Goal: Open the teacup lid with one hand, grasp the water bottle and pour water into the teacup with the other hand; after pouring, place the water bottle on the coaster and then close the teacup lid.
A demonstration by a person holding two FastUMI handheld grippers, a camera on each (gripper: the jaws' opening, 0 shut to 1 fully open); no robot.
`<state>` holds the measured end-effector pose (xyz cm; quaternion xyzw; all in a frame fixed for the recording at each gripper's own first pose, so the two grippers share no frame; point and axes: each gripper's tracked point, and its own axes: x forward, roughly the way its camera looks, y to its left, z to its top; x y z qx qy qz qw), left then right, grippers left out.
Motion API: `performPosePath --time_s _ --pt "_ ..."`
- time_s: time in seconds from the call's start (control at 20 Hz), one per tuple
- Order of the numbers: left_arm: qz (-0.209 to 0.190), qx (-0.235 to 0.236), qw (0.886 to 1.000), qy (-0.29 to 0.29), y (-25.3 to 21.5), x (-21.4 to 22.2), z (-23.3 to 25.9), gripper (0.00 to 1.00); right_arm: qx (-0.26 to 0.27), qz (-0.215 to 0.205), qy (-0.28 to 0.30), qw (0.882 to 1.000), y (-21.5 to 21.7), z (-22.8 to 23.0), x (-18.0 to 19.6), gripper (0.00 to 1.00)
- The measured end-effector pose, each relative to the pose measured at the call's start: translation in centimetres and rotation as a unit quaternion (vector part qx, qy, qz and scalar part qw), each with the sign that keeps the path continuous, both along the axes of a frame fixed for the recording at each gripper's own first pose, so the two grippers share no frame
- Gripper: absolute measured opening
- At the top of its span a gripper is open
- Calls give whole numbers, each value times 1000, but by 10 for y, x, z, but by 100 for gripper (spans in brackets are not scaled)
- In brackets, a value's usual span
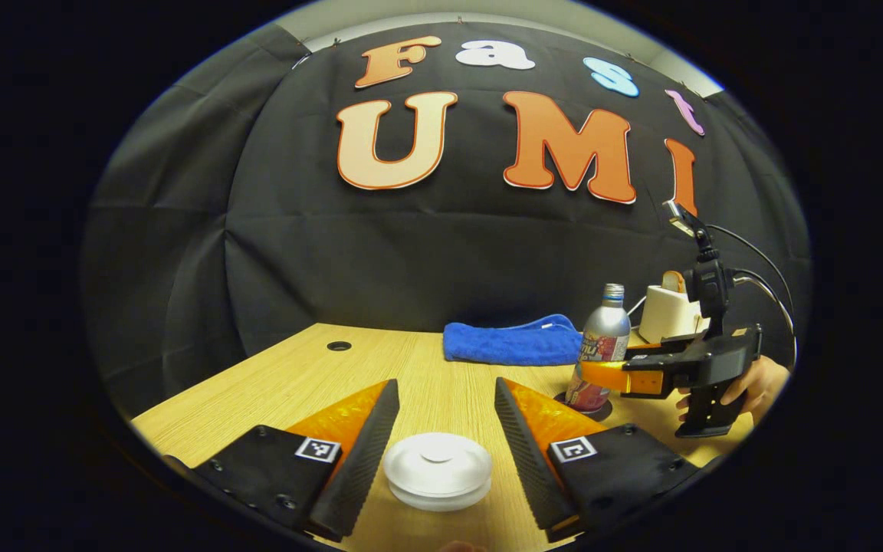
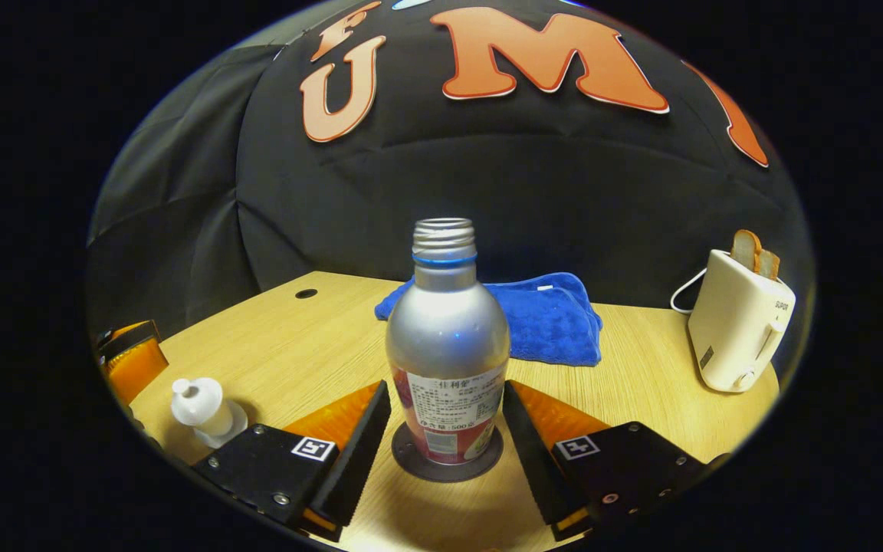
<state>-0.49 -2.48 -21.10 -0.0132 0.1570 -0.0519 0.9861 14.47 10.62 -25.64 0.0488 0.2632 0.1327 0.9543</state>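
In the left gripper view, the left hand-held gripper [image 1: 441, 448] stands wide, its ribbed fingers either side of the teacup lid [image 1: 437, 469], touching neither side. The lid is a smooth white disc with a flat knob, seated on the cup on the wood-grain counter [image 1: 296, 376]. Lifting the lid looks like the step in hand; the next move calls for closing squarely on it.

In the right gripper view, the right hand-held gripper [image 2: 445, 441] is also wide, flanking the bottle [image 2: 447, 360] without contact. The bottle is matte metal, uncapped, threaded at the neck, upright on a dark round coaster [image 2: 447, 466]. The teacup [image 2: 204, 410] sits far left. A fluffy blue towel [image 2: 549, 318] lies behind.
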Motion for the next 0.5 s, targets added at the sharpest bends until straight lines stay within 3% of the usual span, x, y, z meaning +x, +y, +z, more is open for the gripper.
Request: performPosePath --time_s 0.2,0.45,0.5 --pt "6 -11 1000 -20 -9 2 23 93 -4 -17 -17 1000 -16 22 -18 98" --pt "-2 -14 999 -38 -27 1 47 91 -21 -43 -94 994 -44 81 -45 98" --pt "-4 -15 999 -43 -31 1 54 95 -25 -47 -108 993 -50 93 -51 97"
